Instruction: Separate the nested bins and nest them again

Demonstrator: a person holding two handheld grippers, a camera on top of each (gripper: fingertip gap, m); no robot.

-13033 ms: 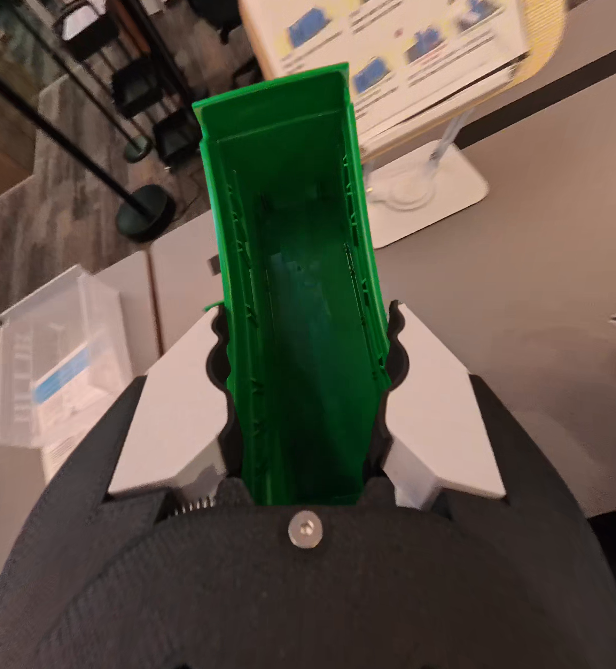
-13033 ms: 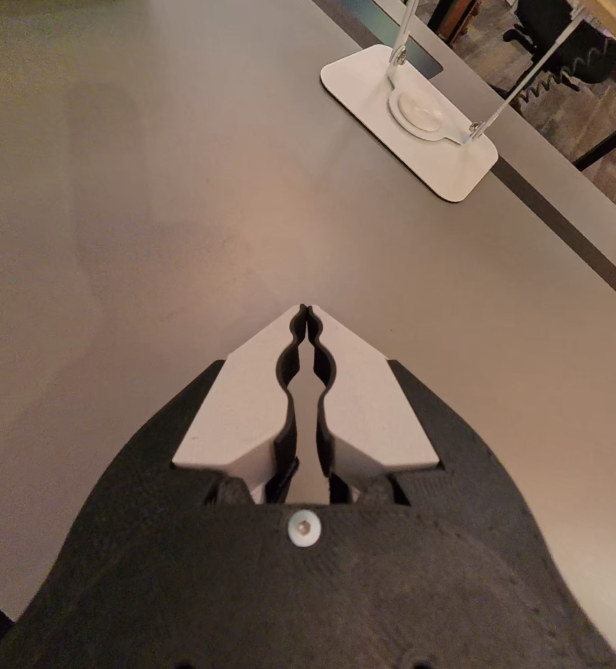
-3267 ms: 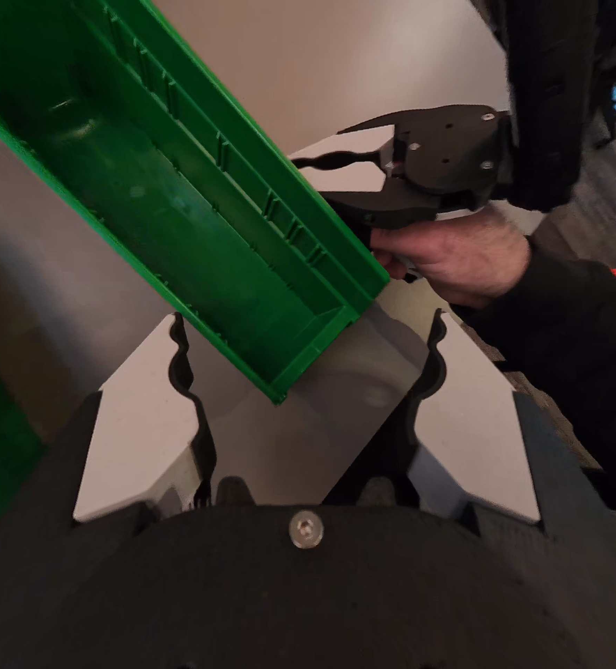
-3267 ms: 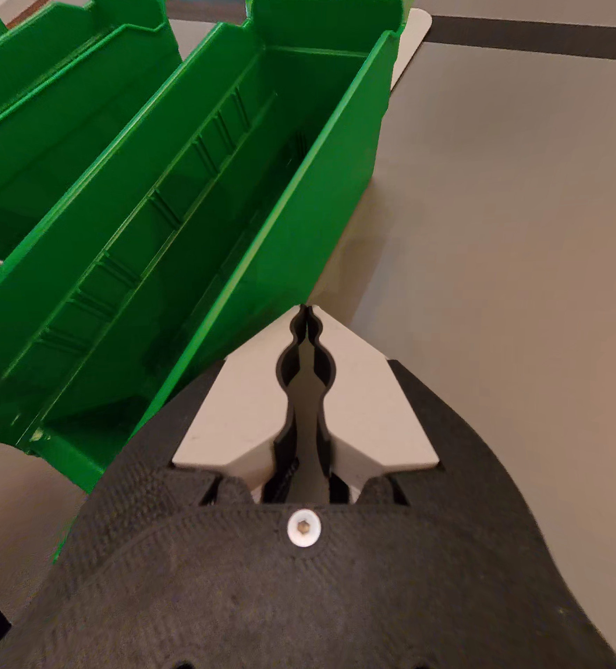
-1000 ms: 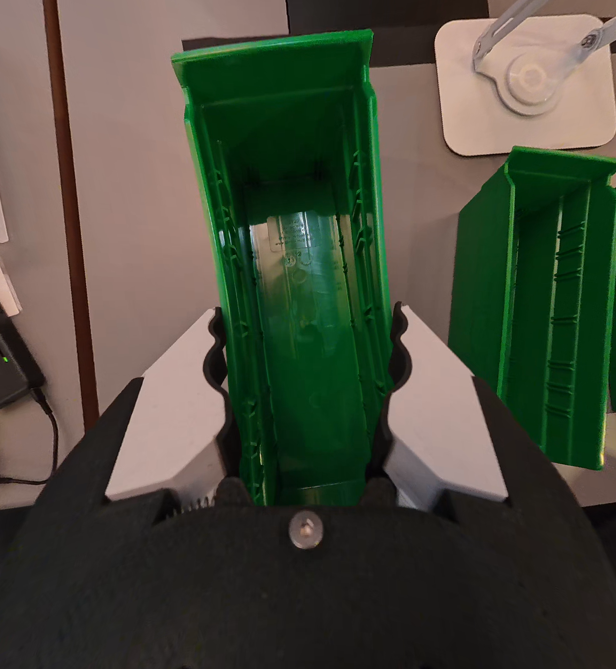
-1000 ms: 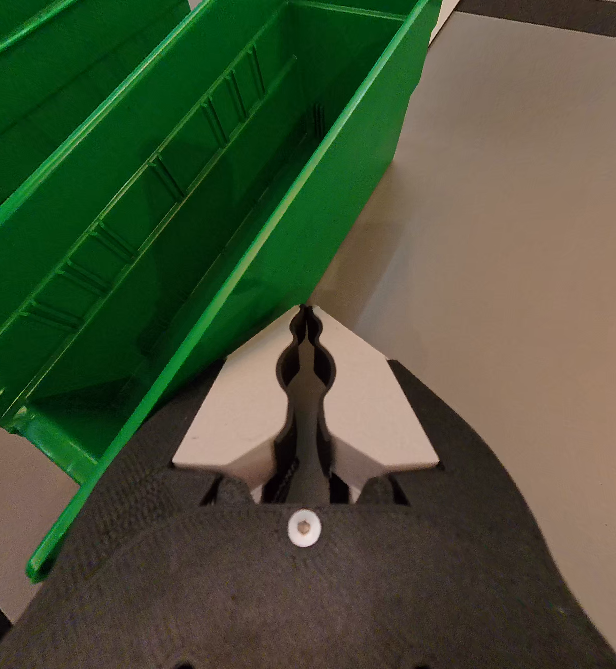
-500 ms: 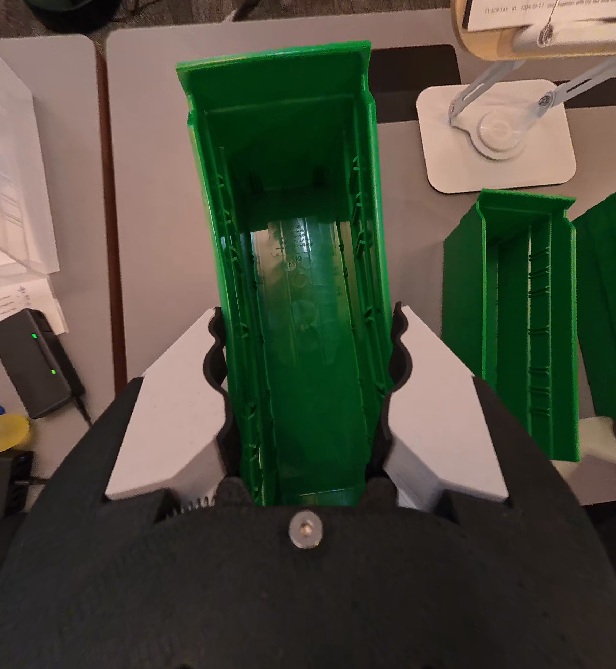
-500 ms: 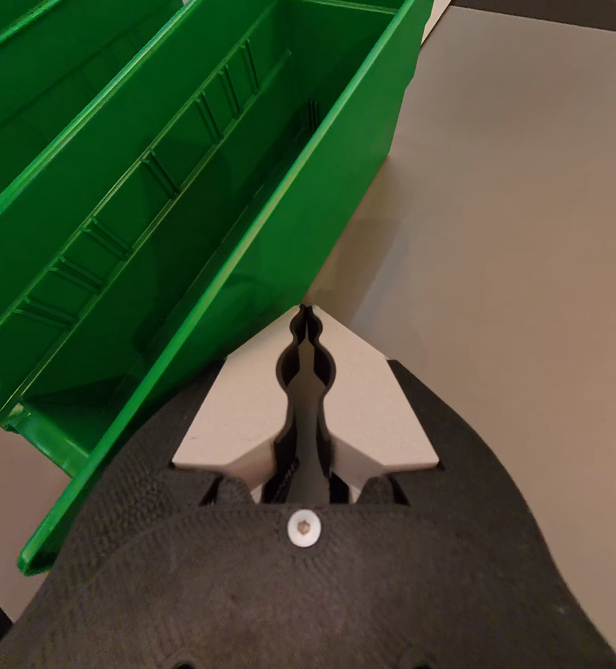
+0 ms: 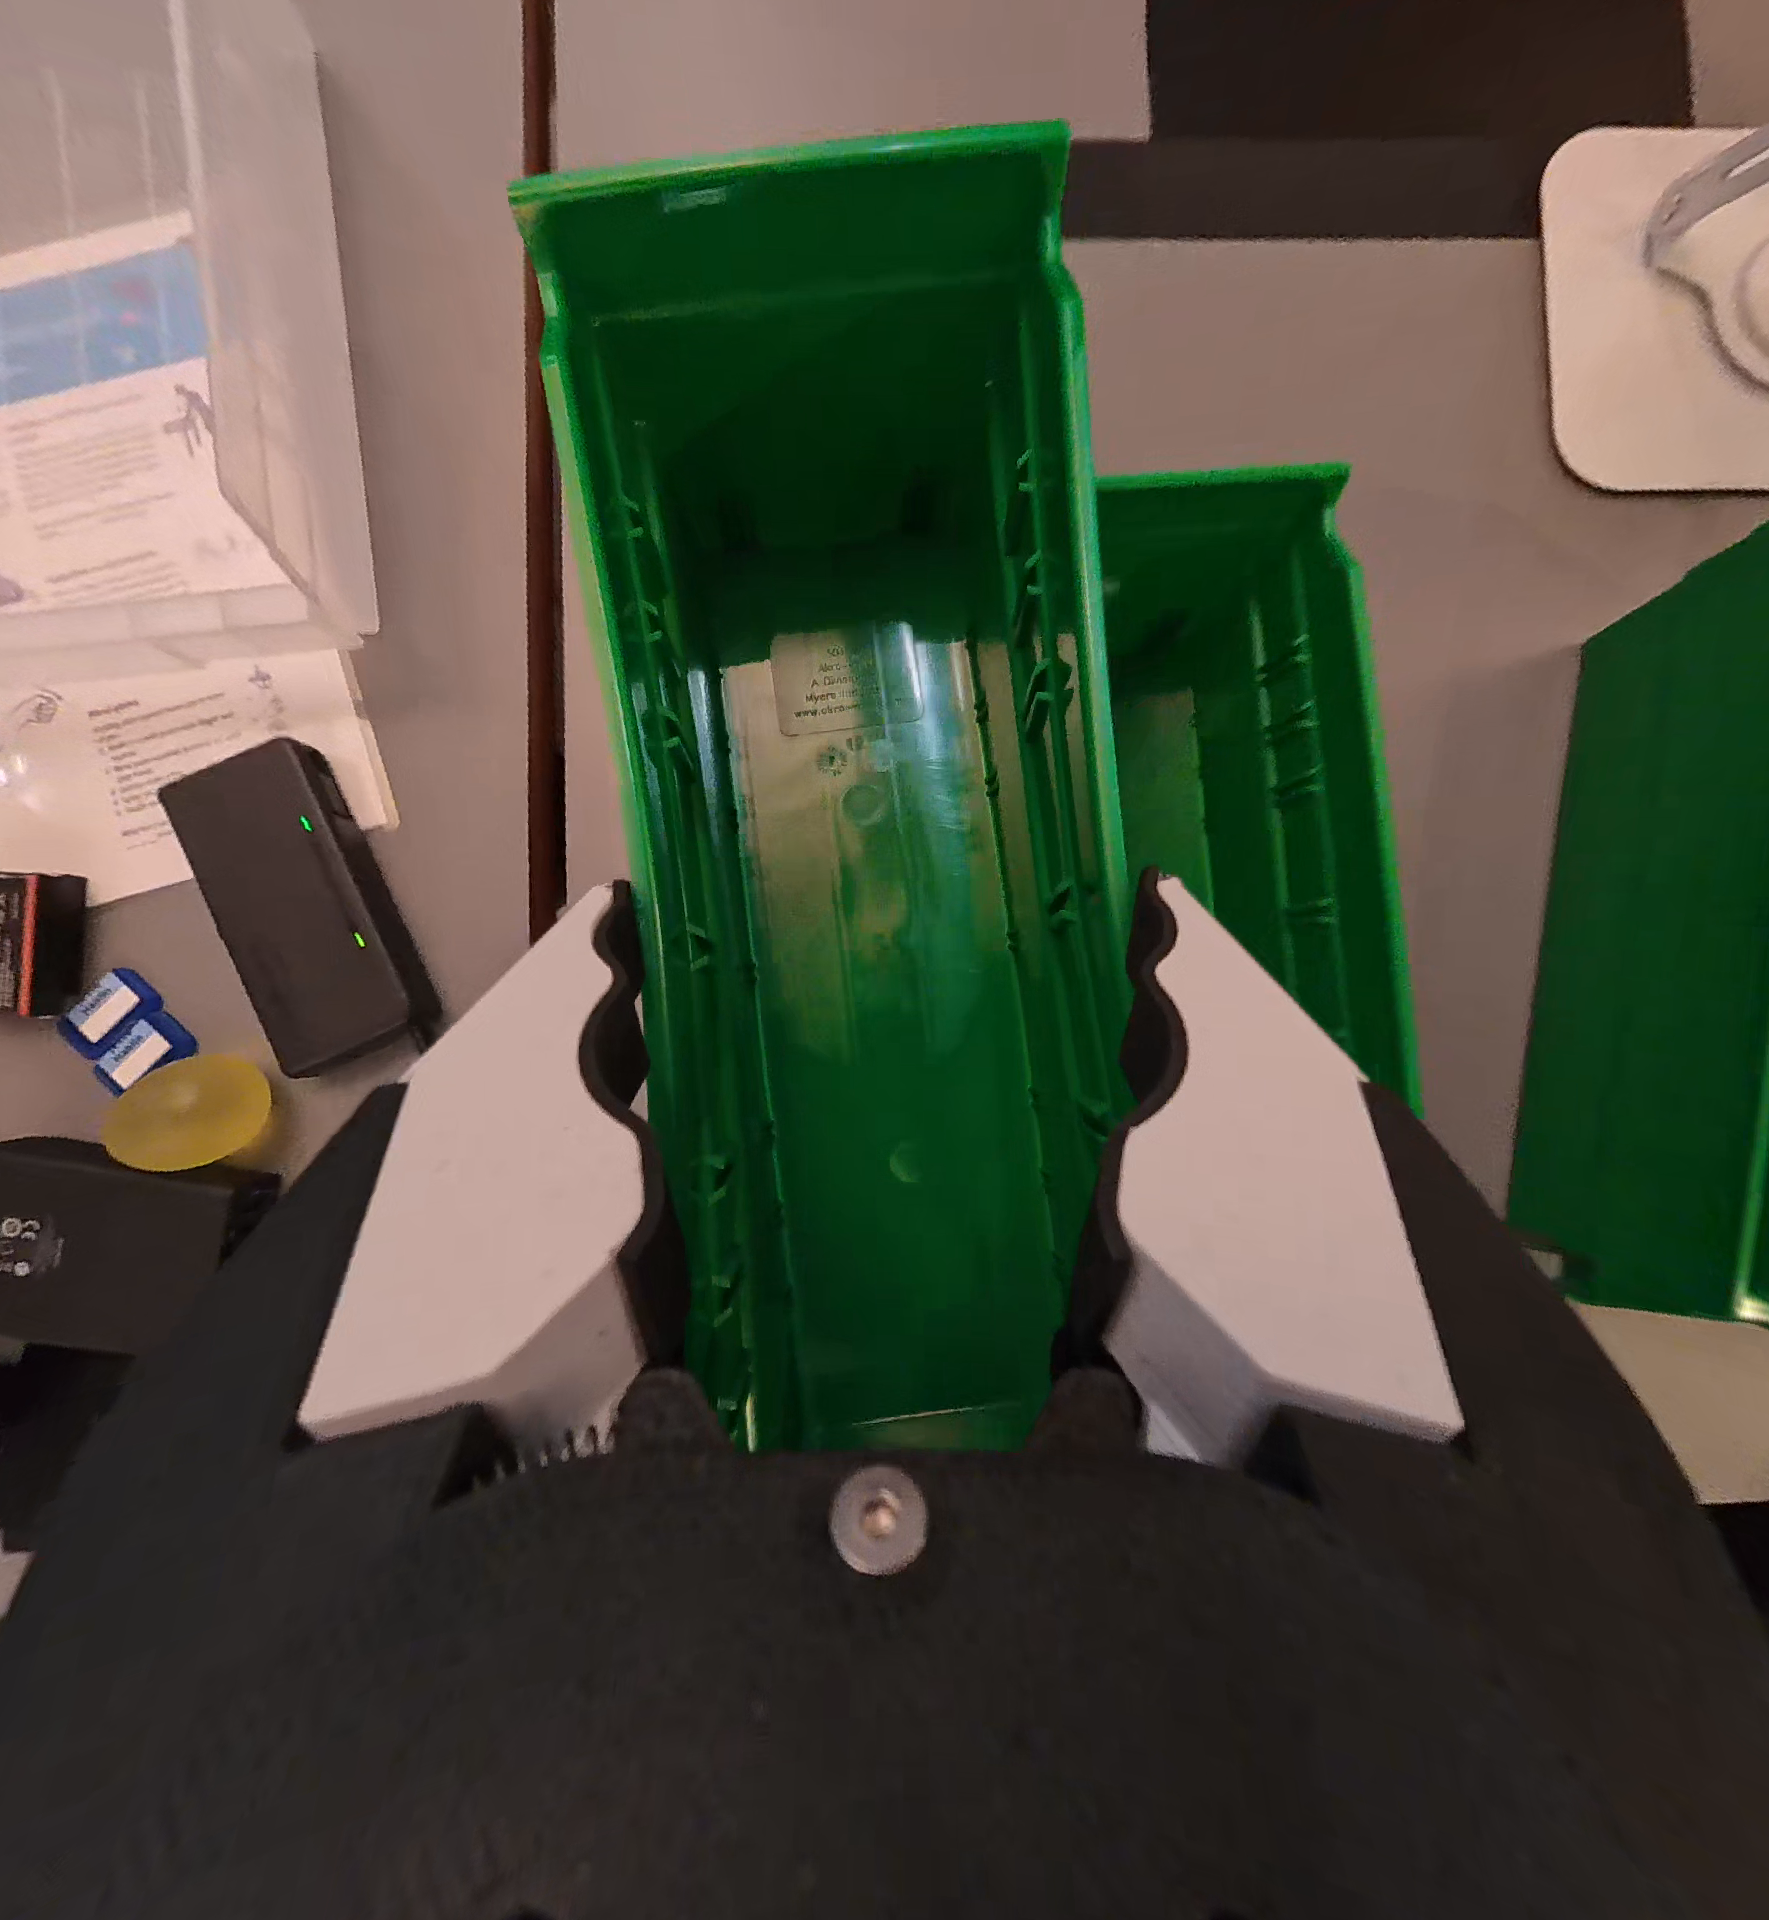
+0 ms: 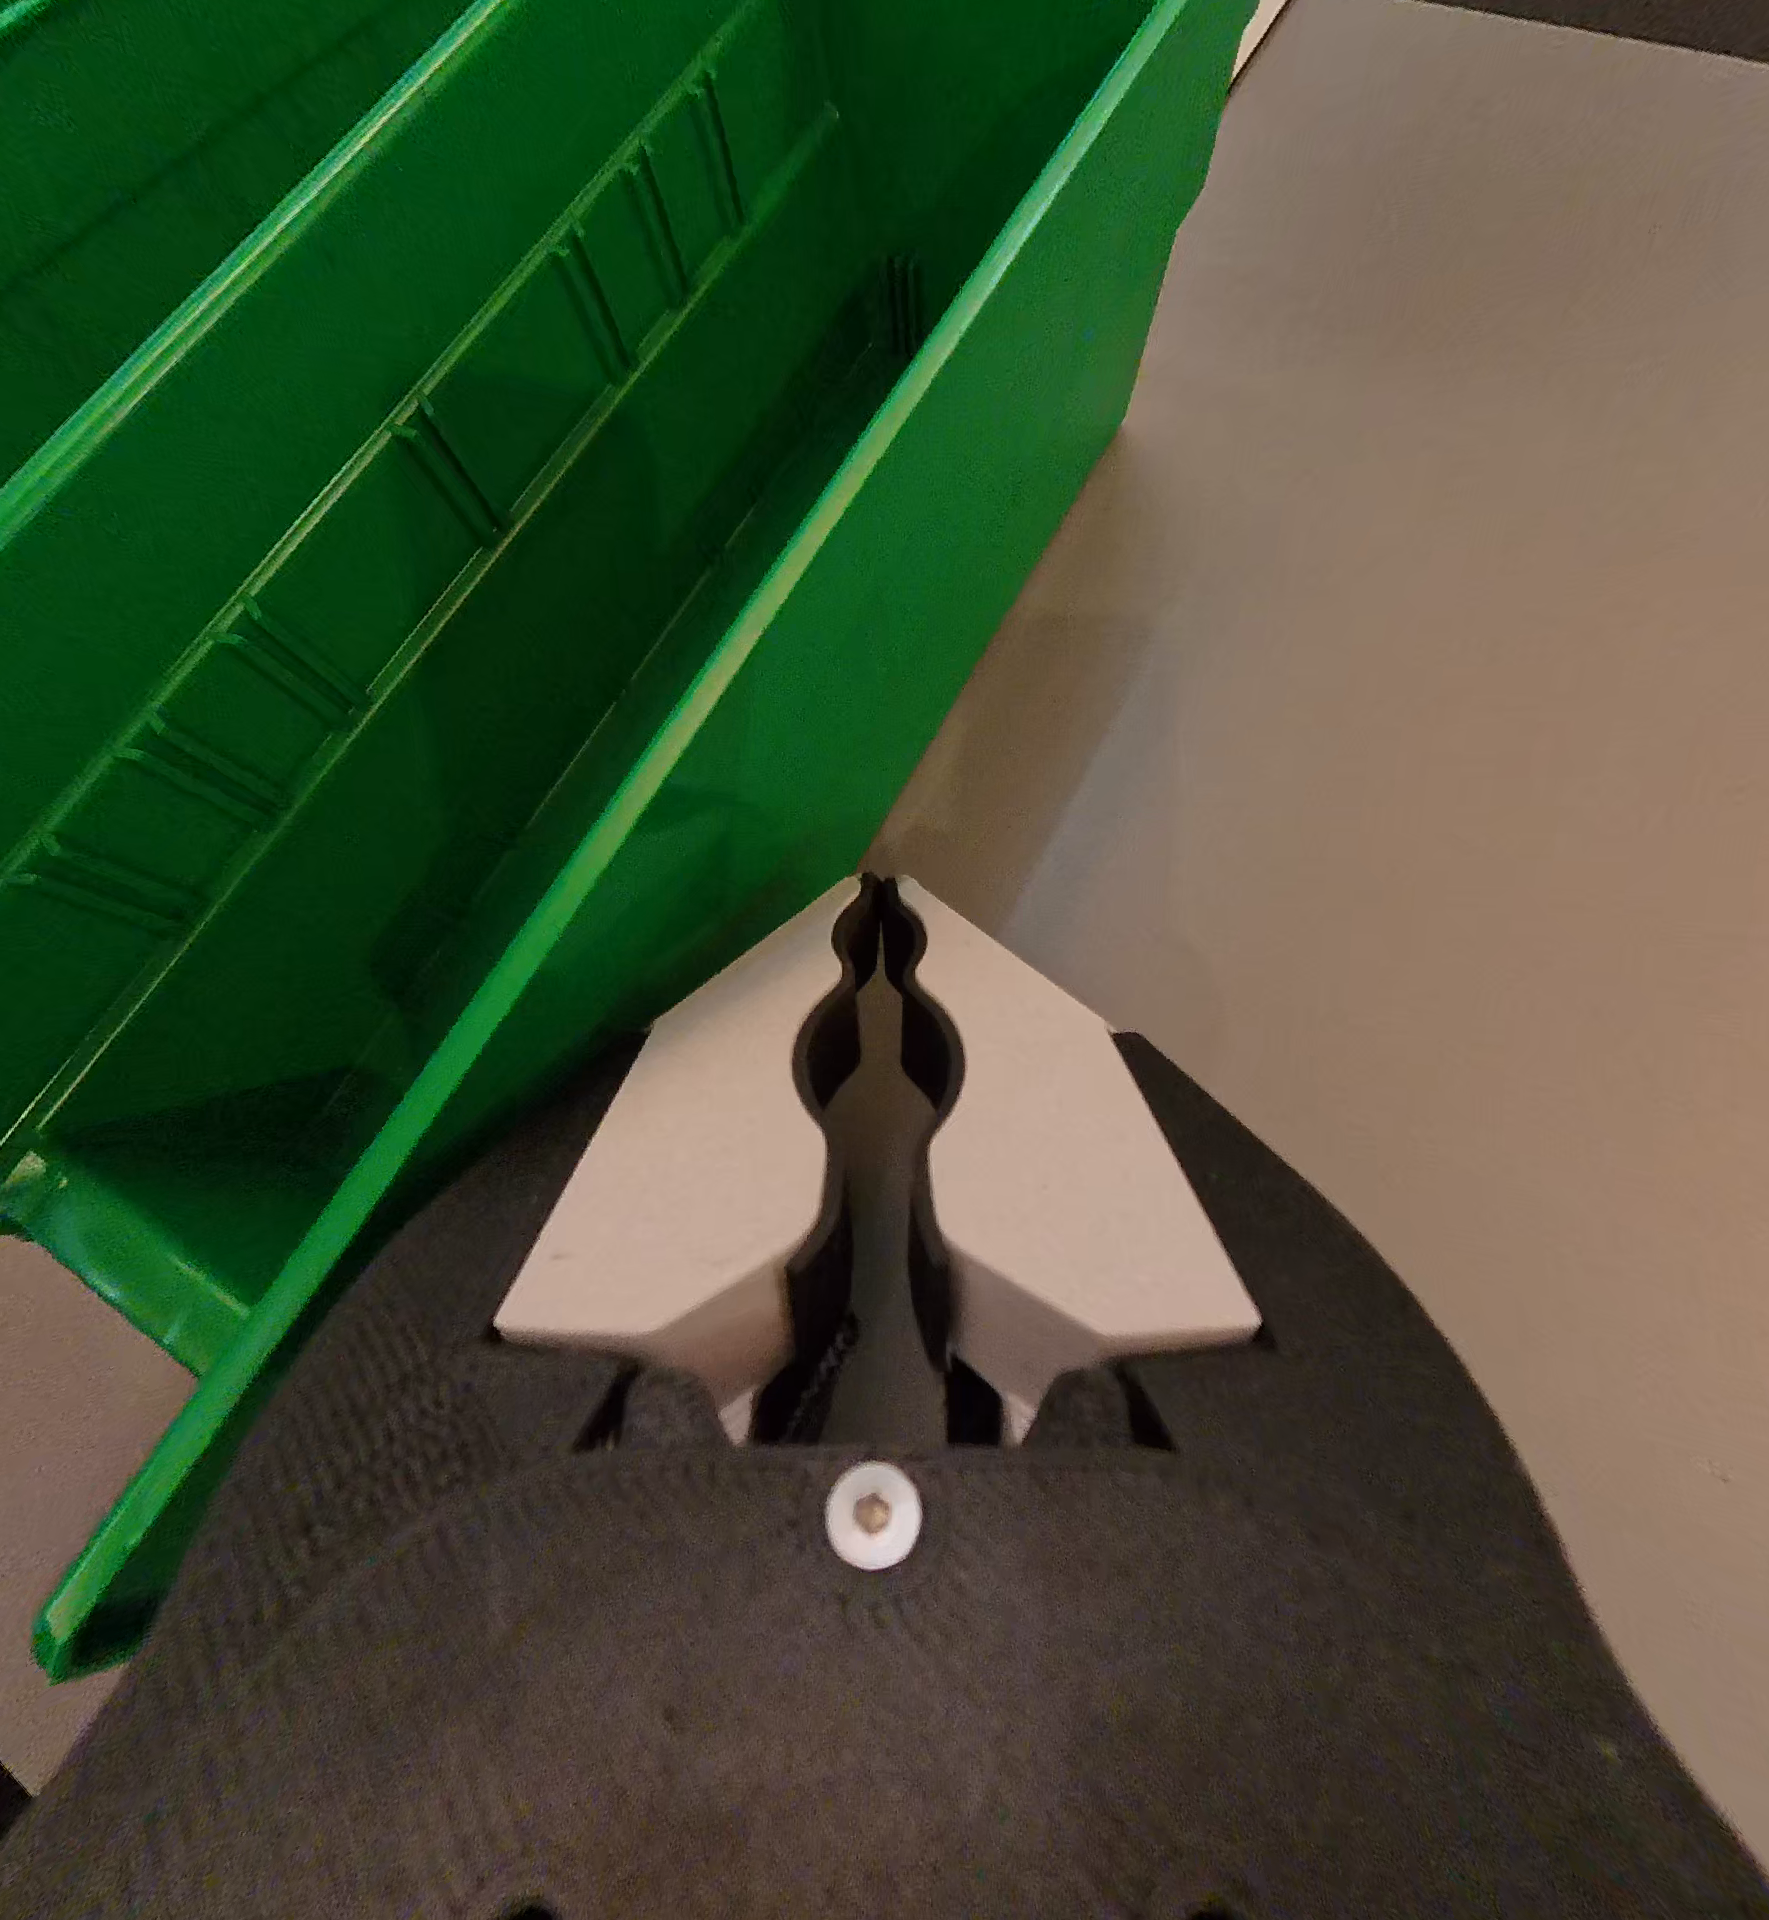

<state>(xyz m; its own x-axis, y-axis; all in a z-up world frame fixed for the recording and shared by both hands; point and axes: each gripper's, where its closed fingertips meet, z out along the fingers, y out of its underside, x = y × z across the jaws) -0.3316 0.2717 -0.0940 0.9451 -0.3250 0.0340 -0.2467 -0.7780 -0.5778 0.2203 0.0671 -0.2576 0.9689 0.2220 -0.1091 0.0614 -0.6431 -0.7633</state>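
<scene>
My left gripper is shut across the width of a long green bin and holds it lifted above the desk, open side toward the camera. A second green bin lies on the desk just behind and to the right of it. A third green bin stands farther right. My right gripper is shut and empty, close beside the right wall of a green bin that rests on the desk; another green bin lies to its left.
Left of the held bin lie papers, a black charger with green lights, a black power adapter, a yellow disc and small blue items. A white stand base sits at the back right. Grey desk surface lies right of my right gripper.
My left gripper has carried the held bin to the right and nearer the second bin, which is now partly hidden behind it. My right gripper has barely moved.
</scene>
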